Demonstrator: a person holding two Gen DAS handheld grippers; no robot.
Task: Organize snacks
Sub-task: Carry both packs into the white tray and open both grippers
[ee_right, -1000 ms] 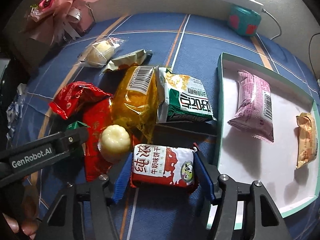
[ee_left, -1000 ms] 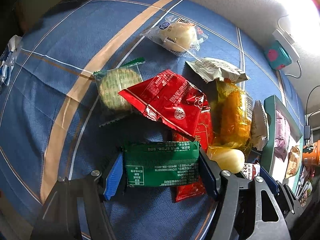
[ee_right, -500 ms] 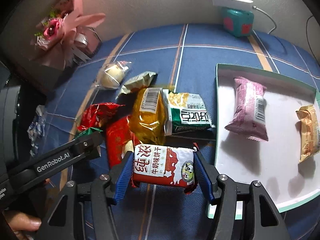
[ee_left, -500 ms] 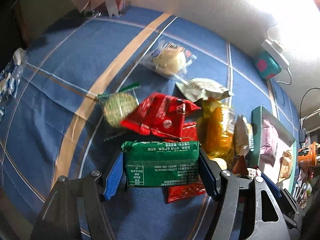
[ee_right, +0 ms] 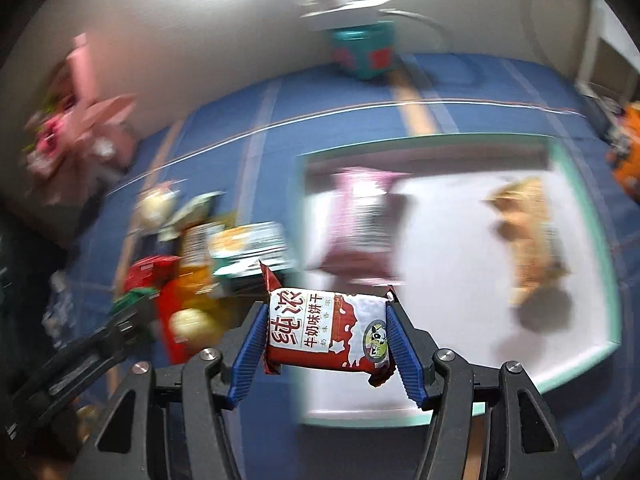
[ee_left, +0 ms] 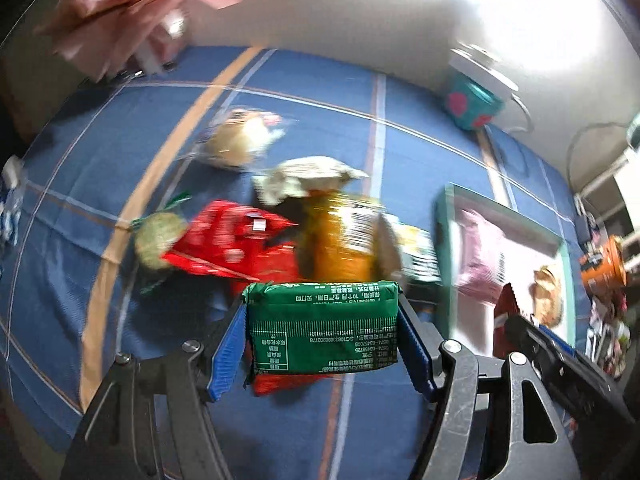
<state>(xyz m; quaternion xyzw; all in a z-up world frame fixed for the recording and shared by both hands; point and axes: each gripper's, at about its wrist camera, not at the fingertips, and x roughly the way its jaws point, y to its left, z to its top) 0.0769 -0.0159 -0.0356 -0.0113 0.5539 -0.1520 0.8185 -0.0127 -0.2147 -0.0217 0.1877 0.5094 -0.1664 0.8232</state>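
Left wrist view: left gripper [ee_left: 322, 340] squeezing a flat green foil snack pack [ee_left: 322, 327] between blue pads, up off the blue striped cloth [ee_left: 400, 152]. Behind it, a blurry heap of snacks, with a red crinkly bag [ee_left: 228, 242] and a shiny orange bag [ee_left: 340, 240]. Right wrist view: right gripper [ee_right: 326, 340] clamped on a red and white milk biscuit pack [ee_right: 328, 332], up over the near edge of the white tray with a teal rim [ee_right: 576, 196]. Lying in the tray already, a pink wrapped snack [ee_right: 356, 220] and a tan wrapped snack [ee_right: 528, 236]
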